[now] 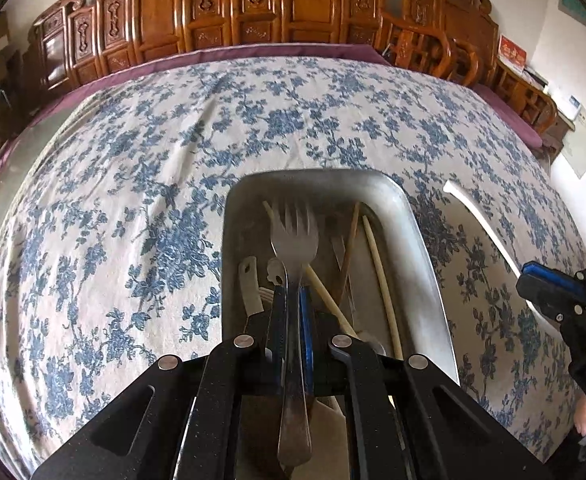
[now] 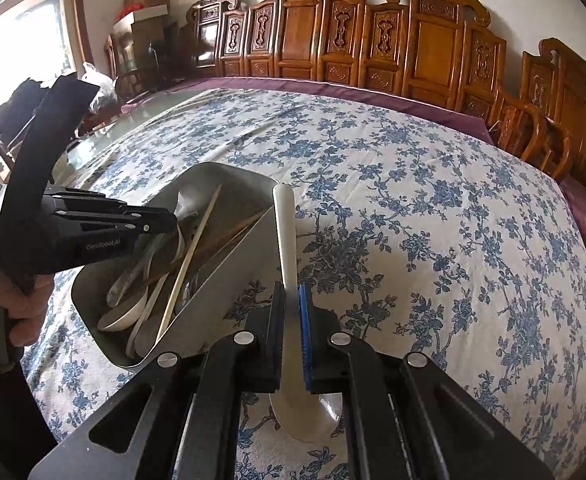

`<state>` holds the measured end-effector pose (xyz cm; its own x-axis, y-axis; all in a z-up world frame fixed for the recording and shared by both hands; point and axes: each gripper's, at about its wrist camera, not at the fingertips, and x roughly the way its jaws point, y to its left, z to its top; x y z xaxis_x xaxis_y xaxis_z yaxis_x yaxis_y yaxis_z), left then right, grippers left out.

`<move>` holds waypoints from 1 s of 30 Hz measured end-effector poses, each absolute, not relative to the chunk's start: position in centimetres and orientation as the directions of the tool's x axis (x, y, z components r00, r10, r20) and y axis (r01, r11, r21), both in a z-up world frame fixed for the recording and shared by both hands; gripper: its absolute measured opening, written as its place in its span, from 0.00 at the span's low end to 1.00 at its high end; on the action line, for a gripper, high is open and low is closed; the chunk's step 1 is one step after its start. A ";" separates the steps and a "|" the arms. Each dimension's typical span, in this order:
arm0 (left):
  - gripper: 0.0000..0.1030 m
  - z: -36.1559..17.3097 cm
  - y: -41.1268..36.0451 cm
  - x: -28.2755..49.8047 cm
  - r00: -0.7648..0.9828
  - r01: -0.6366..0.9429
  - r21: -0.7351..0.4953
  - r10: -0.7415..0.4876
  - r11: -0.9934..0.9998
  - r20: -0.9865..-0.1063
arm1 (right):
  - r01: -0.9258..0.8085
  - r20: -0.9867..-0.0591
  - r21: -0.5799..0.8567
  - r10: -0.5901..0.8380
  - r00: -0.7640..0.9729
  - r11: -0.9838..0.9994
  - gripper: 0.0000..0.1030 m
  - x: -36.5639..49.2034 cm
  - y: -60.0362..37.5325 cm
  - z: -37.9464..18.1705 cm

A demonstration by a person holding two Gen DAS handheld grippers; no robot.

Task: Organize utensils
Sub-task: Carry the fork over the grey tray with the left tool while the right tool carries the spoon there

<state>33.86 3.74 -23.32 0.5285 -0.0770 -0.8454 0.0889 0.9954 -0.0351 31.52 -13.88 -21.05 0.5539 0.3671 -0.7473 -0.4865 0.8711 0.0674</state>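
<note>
My left gripper (image 1: 291,292) is shut on a metal fork (image 1: 294,236), held tines forward over a metal tray (image 1: 421,248). The tray holds chopsticks (image 1: 377,256) and other utensils. My right gripper (image 2: 292,296) is shut on a white ceramic spoon (image 2: 286,232), handle pointing forward, bowl near the camera, just right of the tray (image 2: 229,292). In the right wrist view the left gripper (image 2: 93,224) reaches over the tray, which holds chopsticks (image 2: 191,256) and white spoons (image 2: 123,316). The right gripper (image 1: 565,296) and its spoon (image 1: 481,216) show at the right of the left wrist view.
The table wears a blue-flowered white cloth (image 1: 133,184) over a purple one (image 1: 253,50). Carved wooden chairs (image 2: 373,36) line the far edge. Boxes (image 2: 145,12) stand at the back left by a window.
</note>
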 end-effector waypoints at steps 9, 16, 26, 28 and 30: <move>0.19 -20.9 4.5 31.6 0.574 0.076 -0.028 -0.067 0.997 -0.816 | -0.497 -0.736 0.068 0.380 0.561 0.865 0.08 30.8 -13.0 -19.7; 0.24 -19.0 6.1 29.5 0.617 0.044 -0.011 -0.036 0.999 -0.786 | -0.520 -0.720 0.103 0.424 0.549 0.848 0.08 29.9 -10.4 -18.7; 0.39 -18.6 8.6 27.2 0.635 0.012 -0.012 -0.017 1.000 -0.772 | -0.555 -0.726 0.122 0.455 0.516 0.823 0.08 29.7 -5.9 -18.6; 0.52 -18.4 9.0 27.0 0.644 0.009 -0.013 -0.016 1.000 -0.765 | -0.552 -0.731 0.132 0.456 0.507 0.824 0.08 30.0 -5.3 -18.9; 0.62 -18.1 9.3 26.9 0.657 0.002 -0.012 -0.011 1.000 -0.754 | -0.546 -0.737 0.135 0.453 0.502 0.827 0.08 30.3 -4.6 -19.3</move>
<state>26.89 9.35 -18.05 0.6571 -0.0105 -0.7538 0.0019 0.9999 -0.0123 30.33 -4.65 -19.35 0.5025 0.4527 -0.7366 -0.5463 0.8266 0.1354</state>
